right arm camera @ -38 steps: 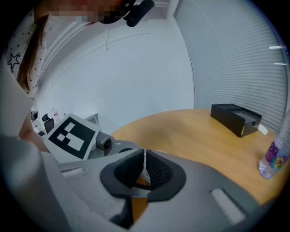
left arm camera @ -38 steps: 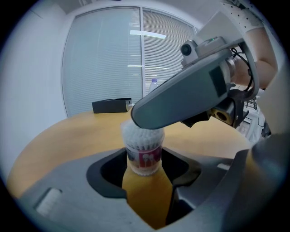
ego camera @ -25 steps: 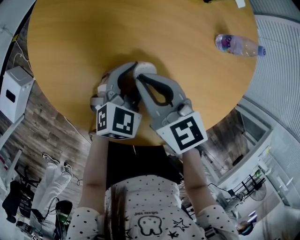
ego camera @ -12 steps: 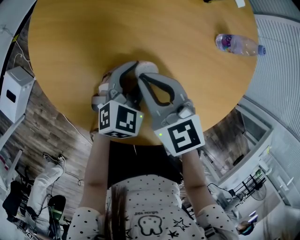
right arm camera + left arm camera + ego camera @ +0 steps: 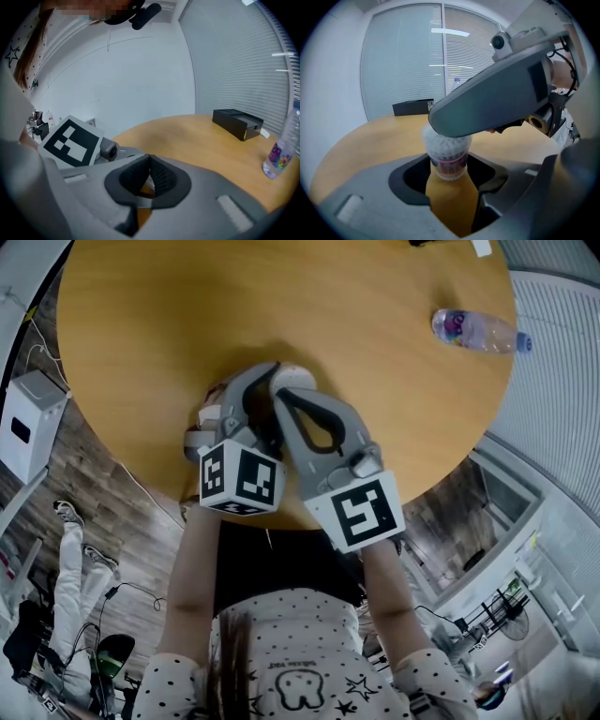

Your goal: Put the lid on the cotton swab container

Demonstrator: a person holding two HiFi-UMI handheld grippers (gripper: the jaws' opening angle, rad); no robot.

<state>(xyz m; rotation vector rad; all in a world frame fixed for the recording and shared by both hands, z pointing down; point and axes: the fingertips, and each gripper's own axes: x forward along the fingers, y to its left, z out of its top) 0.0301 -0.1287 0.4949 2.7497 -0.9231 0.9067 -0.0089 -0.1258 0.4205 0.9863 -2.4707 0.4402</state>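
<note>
The cotton swab container (image 5: 447,157), a clear cup packed with white swabs and banded in red, stands upright on the round wooden table (image 5: 141,324). My left gripper (image 5: 449,164) is shut on its lower body. In the head view both grippers meet at the container's white top (image 5: 298,379), the left gripper (image 5: 265,381) from the near left. My right gripper (image 5: 278,396) comes in over the top, and its finger (image 5: 487,98) hides the container's rim. Its jaws (image 5: 149,157) are shut, with a pale sliver of the lid (image 5: 146,182) between the pads.
A plastic water bottle (image 5: 478,331) lies at the table's far right, also showing as the bottle (image 5: 279,157). A black box (image 5: 236,123) rests further back on the table. A white unit (image 5: 28,423) stands on the floor at the left. The table edge is close to my body.
Both grippers have stayed at the container, the right one shifting only slightly. A person's legs on the floor at the left have moved.
</note>
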